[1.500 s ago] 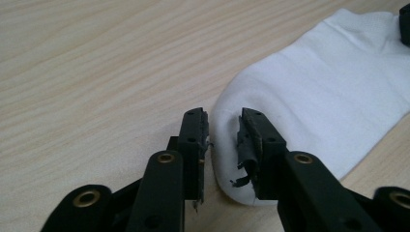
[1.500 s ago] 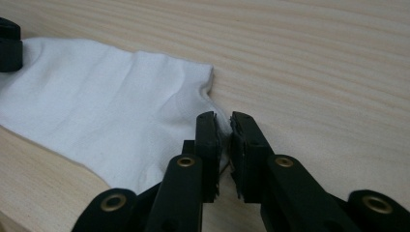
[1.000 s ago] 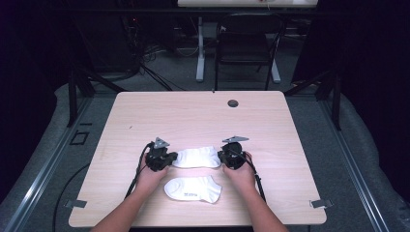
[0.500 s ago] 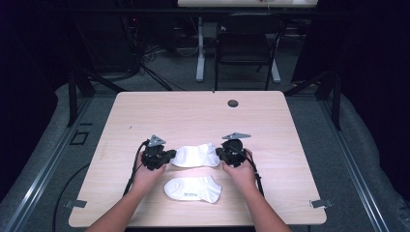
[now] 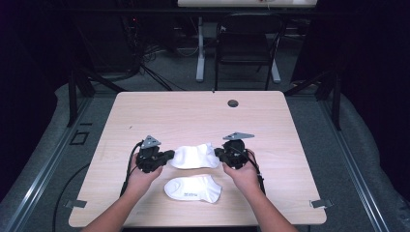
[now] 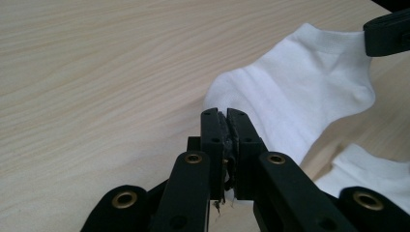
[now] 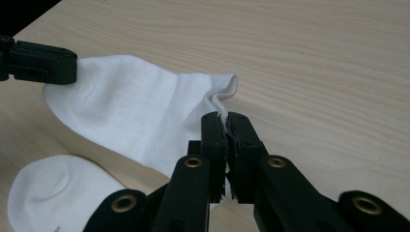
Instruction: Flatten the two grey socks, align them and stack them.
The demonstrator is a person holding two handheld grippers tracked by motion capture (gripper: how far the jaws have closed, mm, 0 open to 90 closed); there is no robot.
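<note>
Second white sock (image 5: 192, 189) lying flat, wooden table (image 5: 193, 116), black chair (image 5: 246, 46) behind, grey floor (image 5: 309, 111)

On the wooden table (image 5: 193, 111) a white sock (image 5: 193, 155) hangs stretched between two grippers. The left gripper (image 5: 167, 156) holds its end at 9 o'clock, the right gripper (image 5: 217, 153) the end at 3 o'clock, both jaws closed on the cloth. A second white sock (image 5: 192, 188) lies flat just at 6 o'clock of it
</note>
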